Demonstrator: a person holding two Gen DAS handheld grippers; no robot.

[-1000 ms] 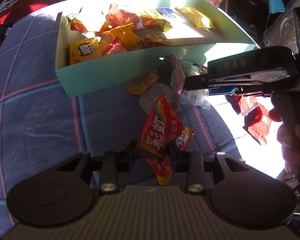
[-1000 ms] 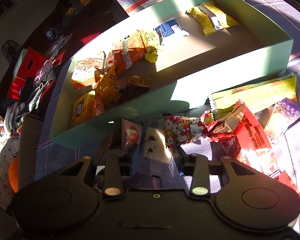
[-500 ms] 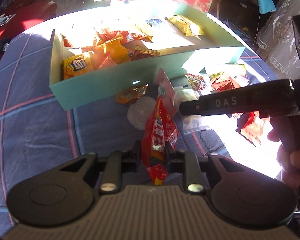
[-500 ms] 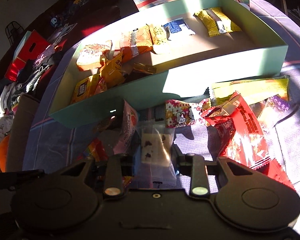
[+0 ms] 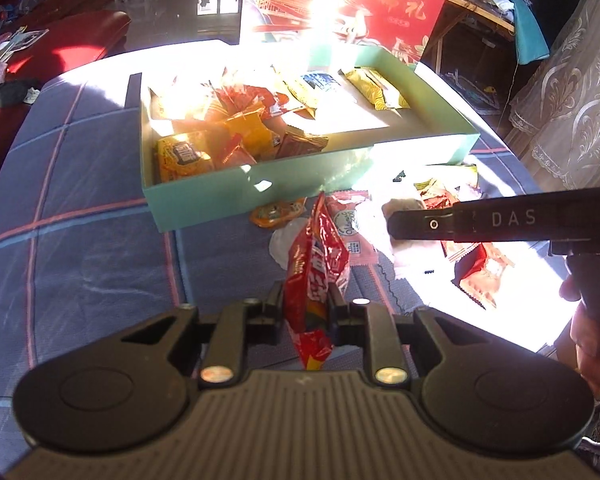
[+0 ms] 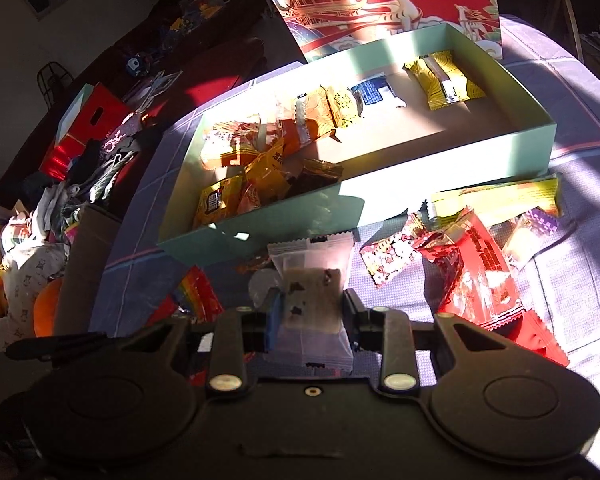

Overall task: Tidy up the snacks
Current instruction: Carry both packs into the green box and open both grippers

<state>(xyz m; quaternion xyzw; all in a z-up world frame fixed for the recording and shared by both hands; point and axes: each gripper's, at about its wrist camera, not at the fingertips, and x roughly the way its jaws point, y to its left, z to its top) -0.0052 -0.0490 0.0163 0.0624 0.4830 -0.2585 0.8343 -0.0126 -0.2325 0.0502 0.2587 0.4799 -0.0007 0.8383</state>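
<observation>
Left fingers (image 5: 306, 304): clamped on red packet (image 5: 314, 256), long axis pointing up-frame at box (image 5: 260, 196).
Right fingers (image 6: 310, 312): clamped on clear packet (image 6: 312, 280); box (image 6: 300, 220) directly above in frame.

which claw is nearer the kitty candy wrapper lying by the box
Right. The right claw, shut on a clear packet, sits just left of the kitty wrapper; the left claw sits farther left, beyond it.

box (image 5: 260, 188) ahead of my fingers | packets (image 5: 236, 136) piled in its left end | loose snacks (image 6: 468, 240) on cloth (image 5: 80, 240) before the box, right of my fingers | lid (image 6: 380, 4) upright behind box
</observation>
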